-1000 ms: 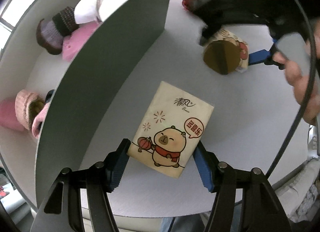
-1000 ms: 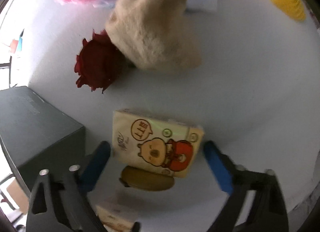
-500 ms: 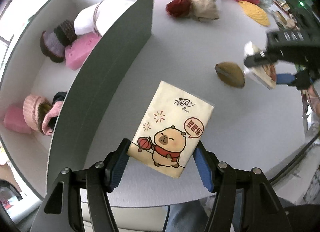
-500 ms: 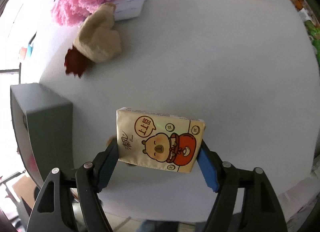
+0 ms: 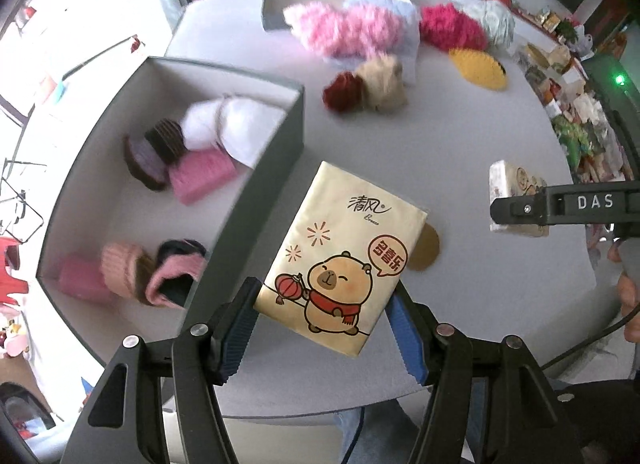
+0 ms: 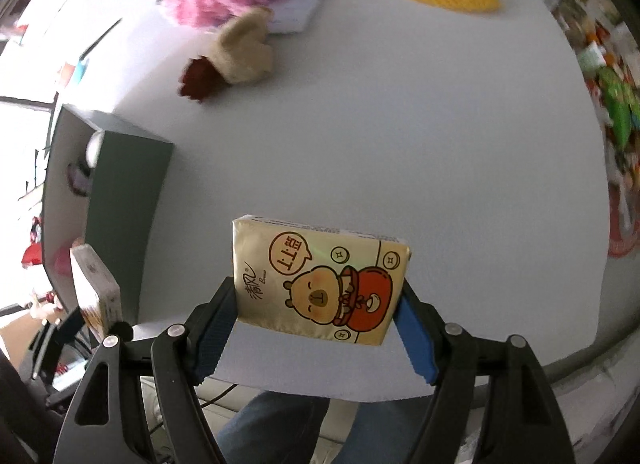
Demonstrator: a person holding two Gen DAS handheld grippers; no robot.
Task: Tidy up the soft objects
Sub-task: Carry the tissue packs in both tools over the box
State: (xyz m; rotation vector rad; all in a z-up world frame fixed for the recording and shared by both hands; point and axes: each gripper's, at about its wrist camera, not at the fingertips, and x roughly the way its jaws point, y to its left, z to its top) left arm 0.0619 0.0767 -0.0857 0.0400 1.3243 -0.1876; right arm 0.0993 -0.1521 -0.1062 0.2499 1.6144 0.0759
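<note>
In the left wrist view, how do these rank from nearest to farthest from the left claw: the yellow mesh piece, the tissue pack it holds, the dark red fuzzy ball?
1. The tissue pack, gripped in the left claw.
2. The dark red fuzzy ball, mid-table, beside a beige plush.
3. The yellow mesh piece, far right side of the table.

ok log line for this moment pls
left gripper: shut on lantern tissue pack | right gripper: shut on red-outfit tissue pack | both lifted off table
</note>
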